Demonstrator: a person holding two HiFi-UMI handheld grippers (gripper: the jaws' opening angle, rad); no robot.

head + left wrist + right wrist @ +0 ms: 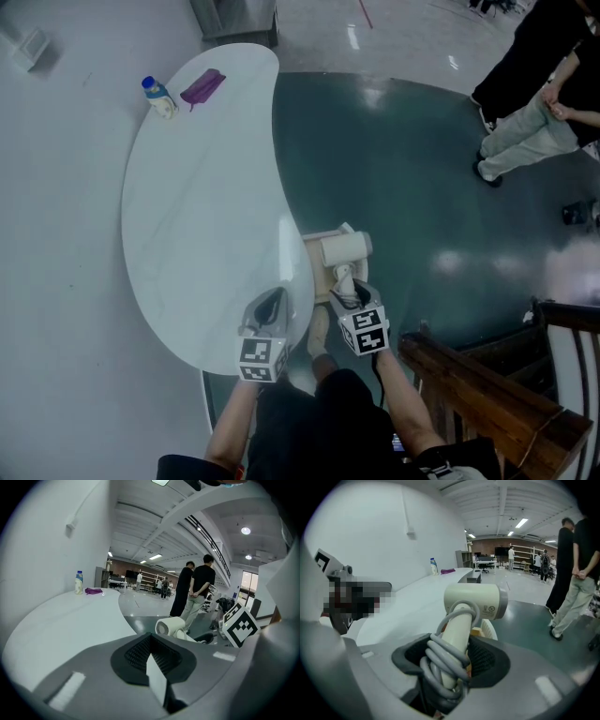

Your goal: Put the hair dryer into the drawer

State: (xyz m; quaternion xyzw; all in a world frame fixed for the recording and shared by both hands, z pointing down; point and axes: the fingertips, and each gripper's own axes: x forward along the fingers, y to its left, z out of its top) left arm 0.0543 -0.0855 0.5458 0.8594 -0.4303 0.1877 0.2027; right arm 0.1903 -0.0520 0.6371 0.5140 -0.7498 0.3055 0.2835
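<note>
Glossy dark green floor (403,169) borders a smooth white kidney-shaped surface (187,216). We note the hair dryer (476,601), cream plastic with a round barrel, standing upright in the right gripper (452,656). Its ribbed black jaws clamp the handle, which is wound with a grey cord (440,665). The dryer is at the surface's near edge, over a pale wooden drawer (319,272); we cannot tell whether it touches. The left gripper (150,653) has its jaws pressed together, empty. A blue-capped bottle (159,97) and a purple item (202,87) sit at the far end.
</note>
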